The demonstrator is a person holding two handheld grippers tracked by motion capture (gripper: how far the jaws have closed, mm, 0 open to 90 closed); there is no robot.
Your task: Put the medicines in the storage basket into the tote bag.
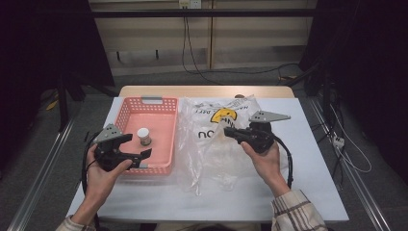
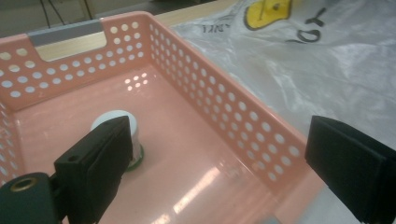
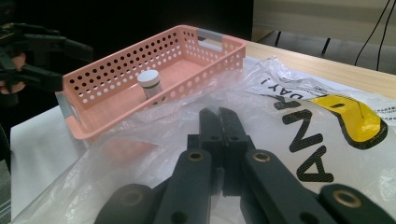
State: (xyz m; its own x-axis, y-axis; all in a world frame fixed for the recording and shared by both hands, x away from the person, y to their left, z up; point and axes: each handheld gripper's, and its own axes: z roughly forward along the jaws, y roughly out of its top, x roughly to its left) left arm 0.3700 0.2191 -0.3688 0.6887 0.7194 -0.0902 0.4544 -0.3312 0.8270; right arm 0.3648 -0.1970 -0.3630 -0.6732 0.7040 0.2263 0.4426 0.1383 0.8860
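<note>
A salmon-pink perforated plastic basket [image 1: 166, 115] with grey handle inserts sits on the left half of the table, toward its far edge, and inside it one small jar with a white lid [image 1: 143, 136] stands upright on the basket floor, apart from the walls. Just beside the basket's right wall lies a crumpled clear plastic bag with black lettering and a yellow smiley print [image 1: 211, 144], spreading over the middle of the table; whether anything is inside it I cannot tell. The left gripper [image 1: 137, 147] is held at the basket's near-left corner with its jaws spread wide and nothing between them; in the left gripper view one jaw covers part of the jar, so its label is hard to make out. The right gripper [image 1: 230, 132] hovers over the bag with its jaws pressed together; whether they pinch any of the film I cannot tell. A plaid sleeve [image 1: 298, 211] is cut off by the bottom edge. The table [image 1: 317, 192] is white with a wooden strip along its far edge; behind it stand pale wall panels with hanging black cables [image 1: 187, 43], and the sides of the room are dark.
</note>
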